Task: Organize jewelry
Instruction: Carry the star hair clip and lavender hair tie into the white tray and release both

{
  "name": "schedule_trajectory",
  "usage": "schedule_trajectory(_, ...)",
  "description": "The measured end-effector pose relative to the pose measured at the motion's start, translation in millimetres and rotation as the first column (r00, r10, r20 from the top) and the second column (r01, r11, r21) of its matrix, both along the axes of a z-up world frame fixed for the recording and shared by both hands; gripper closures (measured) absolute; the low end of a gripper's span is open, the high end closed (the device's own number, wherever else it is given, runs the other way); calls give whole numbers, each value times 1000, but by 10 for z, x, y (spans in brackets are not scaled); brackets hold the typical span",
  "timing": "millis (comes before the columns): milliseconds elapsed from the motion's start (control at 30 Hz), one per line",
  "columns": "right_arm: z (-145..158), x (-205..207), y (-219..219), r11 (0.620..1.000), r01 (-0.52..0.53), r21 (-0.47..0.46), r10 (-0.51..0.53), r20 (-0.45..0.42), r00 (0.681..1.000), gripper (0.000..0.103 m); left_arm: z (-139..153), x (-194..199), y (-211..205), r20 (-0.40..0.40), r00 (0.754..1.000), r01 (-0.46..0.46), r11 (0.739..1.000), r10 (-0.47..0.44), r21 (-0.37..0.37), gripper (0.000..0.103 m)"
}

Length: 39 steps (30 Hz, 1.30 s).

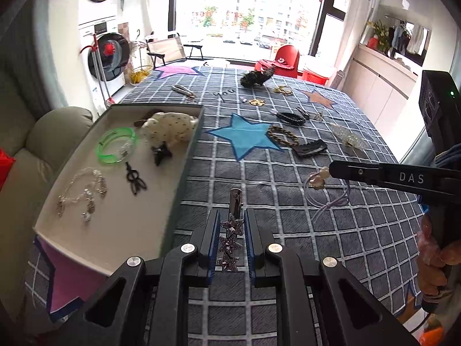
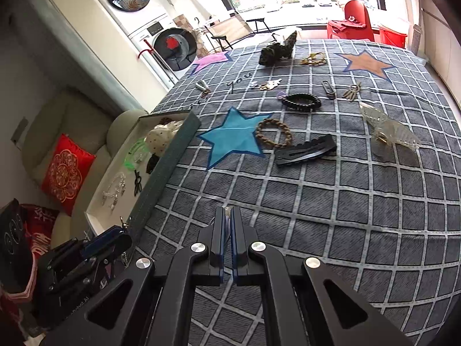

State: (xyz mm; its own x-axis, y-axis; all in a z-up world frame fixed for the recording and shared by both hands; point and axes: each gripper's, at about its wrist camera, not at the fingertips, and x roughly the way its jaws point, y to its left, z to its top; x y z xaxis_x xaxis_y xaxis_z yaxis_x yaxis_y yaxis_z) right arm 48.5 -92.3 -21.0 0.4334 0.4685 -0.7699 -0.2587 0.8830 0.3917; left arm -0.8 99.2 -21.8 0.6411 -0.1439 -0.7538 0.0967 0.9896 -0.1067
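Observation:
My left gripper (image 1: 232, 213) is shut on a purple star hair clip (image 1: 230, 239) whose silver end sticks out past the fingertips. It hovers just right of the tray's grey-green wall (image 1: 187, 167). My right gripper (image 1: 331, 170) enters the left wrist view from the right, shut on a lavender hair tie with pink flower beads (image 1: 317, 177) that dangles above the checked cloth. In the right wrist view the right gripper (image 2: 228, 210) shows its pads pressed together, with only a sliver of cord between them. The left gripper (image 2: 121, 232) sits low at the left beside the tray (image 2: 164, 173).
The tray holds a green bangle (image 1: 116, 145), a dotted white scrunchie (image 1: 170, 127), black clips and a clear bead bracelet (image 1: 80, 190). On the cloth lie a black clip (image 2: 305, 150), a braided tie (image 2: 273, 132), a black spiral tie (image 2: 301, 102), a clear claw clip (image 2: 386, 131) and a dark scrunchie (image 2: 276, 49). A sofa stands to the left.

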Motion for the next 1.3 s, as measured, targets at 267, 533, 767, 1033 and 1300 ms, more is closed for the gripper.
schedule_trajectory(267,188,-24,468,997,-80,-12,81,35,996,99,73,-112,422,25,997,-76,997,76,0,84)
schedule_trajectory(533,339,40,1106,981,-190,-25,191,65,979,99,64,-79,913,34,986,-162,986,162,22,84)
schedule_trajectory(767,302,227,1622,964,-262,-34,264,51,963,99,-129,151,1134,-24,983,-183,982,184,37,84)
schedule_trajectory(1033,31,494,2025,949,-310,-52,310,-6,951,99,-401,416,1192,-101,975,-193,979,199,72,84)
schedule_trajectory(1300,-327,652,2194,938,-335,-88,328,-82,941,99,-560,553,1198,-148,968,-192,977,204,92,84)
